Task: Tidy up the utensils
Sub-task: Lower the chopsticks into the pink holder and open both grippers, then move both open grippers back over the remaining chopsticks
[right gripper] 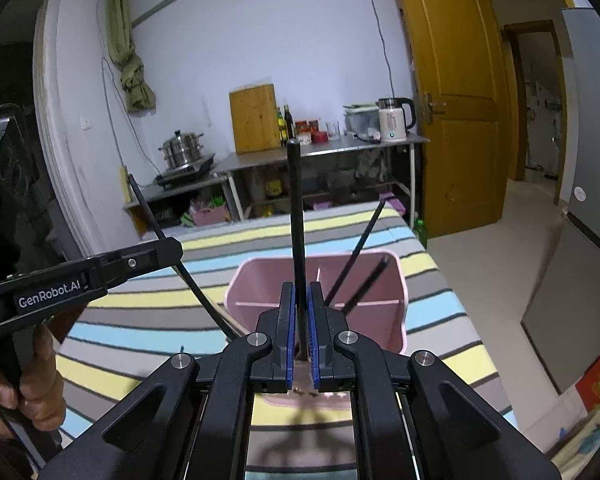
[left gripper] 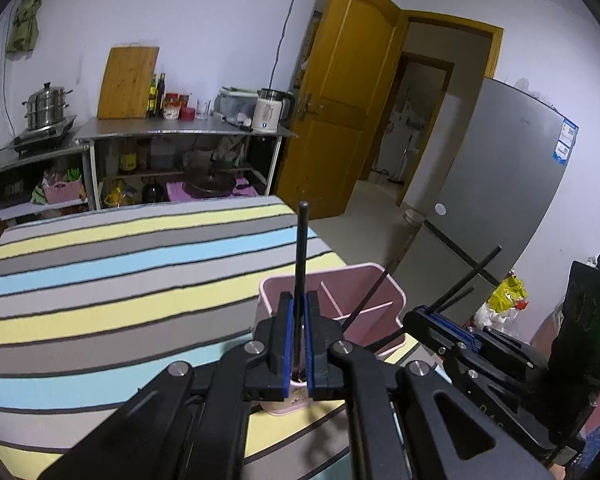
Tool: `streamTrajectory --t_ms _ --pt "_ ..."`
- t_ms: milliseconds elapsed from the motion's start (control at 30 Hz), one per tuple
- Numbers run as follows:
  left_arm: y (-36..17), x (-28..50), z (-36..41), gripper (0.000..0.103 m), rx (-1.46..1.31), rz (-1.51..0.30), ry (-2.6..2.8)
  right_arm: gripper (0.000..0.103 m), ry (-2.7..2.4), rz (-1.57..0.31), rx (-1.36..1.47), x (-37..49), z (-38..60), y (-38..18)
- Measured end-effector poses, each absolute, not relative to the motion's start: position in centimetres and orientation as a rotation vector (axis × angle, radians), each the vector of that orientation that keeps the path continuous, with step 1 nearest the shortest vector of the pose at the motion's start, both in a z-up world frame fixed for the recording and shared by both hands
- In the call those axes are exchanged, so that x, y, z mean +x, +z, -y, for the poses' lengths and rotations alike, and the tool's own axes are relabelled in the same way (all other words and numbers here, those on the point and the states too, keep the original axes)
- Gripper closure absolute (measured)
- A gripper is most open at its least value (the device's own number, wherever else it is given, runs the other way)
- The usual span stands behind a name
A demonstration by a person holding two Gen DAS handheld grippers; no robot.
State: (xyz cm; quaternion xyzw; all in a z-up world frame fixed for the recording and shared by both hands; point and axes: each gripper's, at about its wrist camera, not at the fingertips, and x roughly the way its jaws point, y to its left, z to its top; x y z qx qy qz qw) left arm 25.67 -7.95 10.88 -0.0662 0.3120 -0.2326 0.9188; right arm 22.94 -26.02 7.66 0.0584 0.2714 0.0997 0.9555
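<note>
Over pink plastic holder (right gripper: 380, 320) — slim black chopstick (right gripper: 296, 208)

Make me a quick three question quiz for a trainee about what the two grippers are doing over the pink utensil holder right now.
1. True or false: each gripper is shut on a thin black chopstick.
2. The pink plastic divided holder stands on: A) the steel counter, B) the striped tablecloth, C) the floor.
3. How many black chopsticks already lean inside the holder, seen from the right wrist?

Key
1. True. The left gripper clamps one black chopstick, and the right gripper clamps another black chopstick; both sticks stand nearly upright.
2. B, the striped tablecloth.
3. Two leaning chopsticks, in the right-hand compartment.
</note>
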Motion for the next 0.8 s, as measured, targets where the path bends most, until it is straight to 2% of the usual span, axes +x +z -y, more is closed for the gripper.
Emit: streamTrajectory --t_ms 167,233,300,333,800 --pt "10.4 25.3 7.7 0.097 -0.137 -0.647 -0.470 0.097 0.208 -0.585 0.115 23.1 26.0 6.9" --pt "10.8 24.7 7.5 0.096 -0.142 -0.627 -0.477 0.092 0.206 -0.555 0.116 22.5 26.1 7.5" --pt "11.2 24.1 7.3 0.094 -0.135 -0.608 -0.473 0.083 0.205 -0.540 0.113 22.1 26.2 8.0" --pt "11.5 23.8 7.1 0.093 -0.136 -0.599 -0.472 0.082 0.204 -0.535 0.111 21.8 26.1 8.2" --pt "12.3 18.9 3.3 0.093 -0.192 -0.537 -0.410 0.081 0.217 -0.507 0.098 17.4 25.3 9.4"
